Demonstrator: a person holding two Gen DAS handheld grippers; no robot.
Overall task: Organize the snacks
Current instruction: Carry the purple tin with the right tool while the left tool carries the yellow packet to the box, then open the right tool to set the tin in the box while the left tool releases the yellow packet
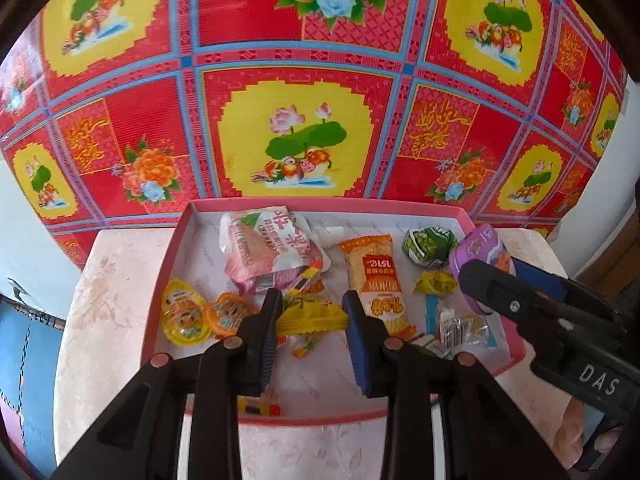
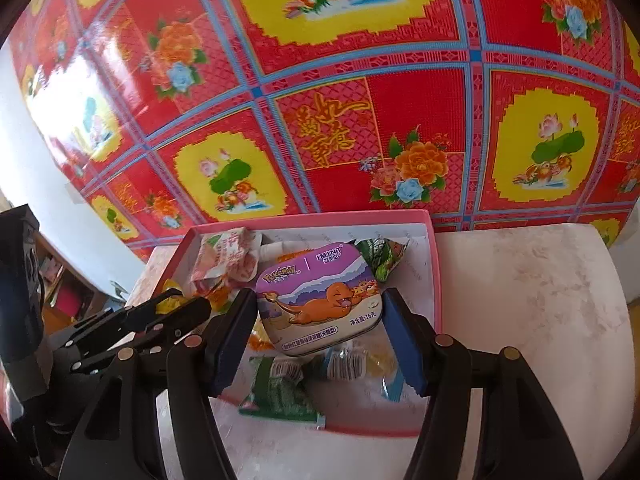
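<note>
A pink box [image 1: 168, 280] with a white floor holds several loose snacks. My left gripper [image 1: 314, 320] hangs over its near half, shut on a yellow crinkled snack packet [image 1: 308, 318] that spans the gap between the two fingers. My right gripper [image 2: 320, 332] is shut on a purple mint tin [image 2: 320, 308] with an orange cartoon creature, held over the right side of the box [image 2: 434, 272]. The tin [image 1: 480, 256] and the right gripper also show at the right of the left wrist view. The left gripper [image 2: 176, 312] appears at the left of the right wrist view.
In the box lie a pink-and-white packet [image 1: 272, 252], an orange cracker packet [image 1: 376, 284], a green wrapped sweet [image 1: 428, 246] and yellow jelly cups [image 1: 184, 316]. The box rests on a pale marbled top [image 1: 104, 320]. A red floral sheet [image 1: 296, 80] stretches behind.
</note>
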